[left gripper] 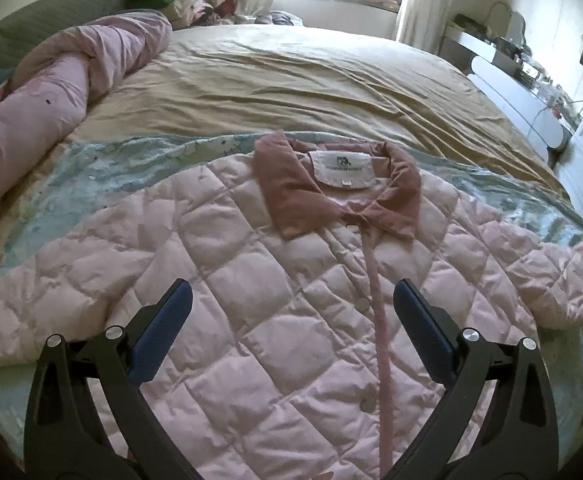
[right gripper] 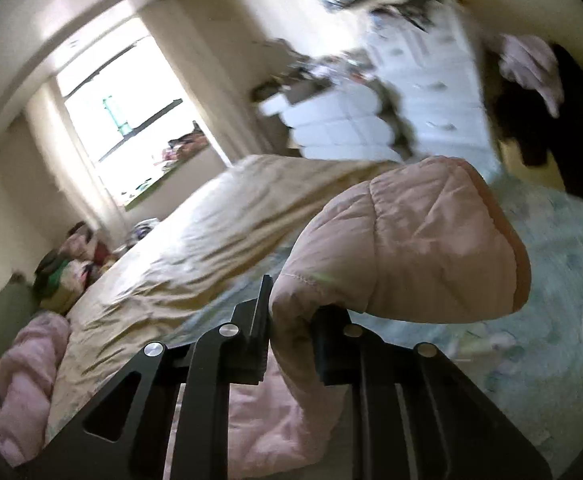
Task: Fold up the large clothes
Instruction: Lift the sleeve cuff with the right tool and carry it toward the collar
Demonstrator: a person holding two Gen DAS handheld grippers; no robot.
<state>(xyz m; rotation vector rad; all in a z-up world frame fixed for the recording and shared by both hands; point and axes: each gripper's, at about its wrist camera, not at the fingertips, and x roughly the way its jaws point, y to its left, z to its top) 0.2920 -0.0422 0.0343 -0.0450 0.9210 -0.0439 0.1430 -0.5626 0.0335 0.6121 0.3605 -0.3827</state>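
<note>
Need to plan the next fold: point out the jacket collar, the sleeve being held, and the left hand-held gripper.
jacket collar (left gripper: 291,188), left wrist view, on its left flap.
sleeve (right gripper: 403,240), right wrist view, on the quilted cuff end.
left hand-held gripper (left gripper: 291,300), left wrist view, midway between the open fingertips.

Pale pink quilted jacket (left gripper: 275,300), darker pink collar (left gripper: 291,192), buttoned. Spread flat, front up, across bed's near edge. One sleeve (right gripper: 403,240) lifted.

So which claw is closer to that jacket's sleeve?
Right. The right claw is shut on the sleeve, lifting it. The left claw hovers open above the pink quilted jacket front, below the collar, apart from that sleeve.
</note>
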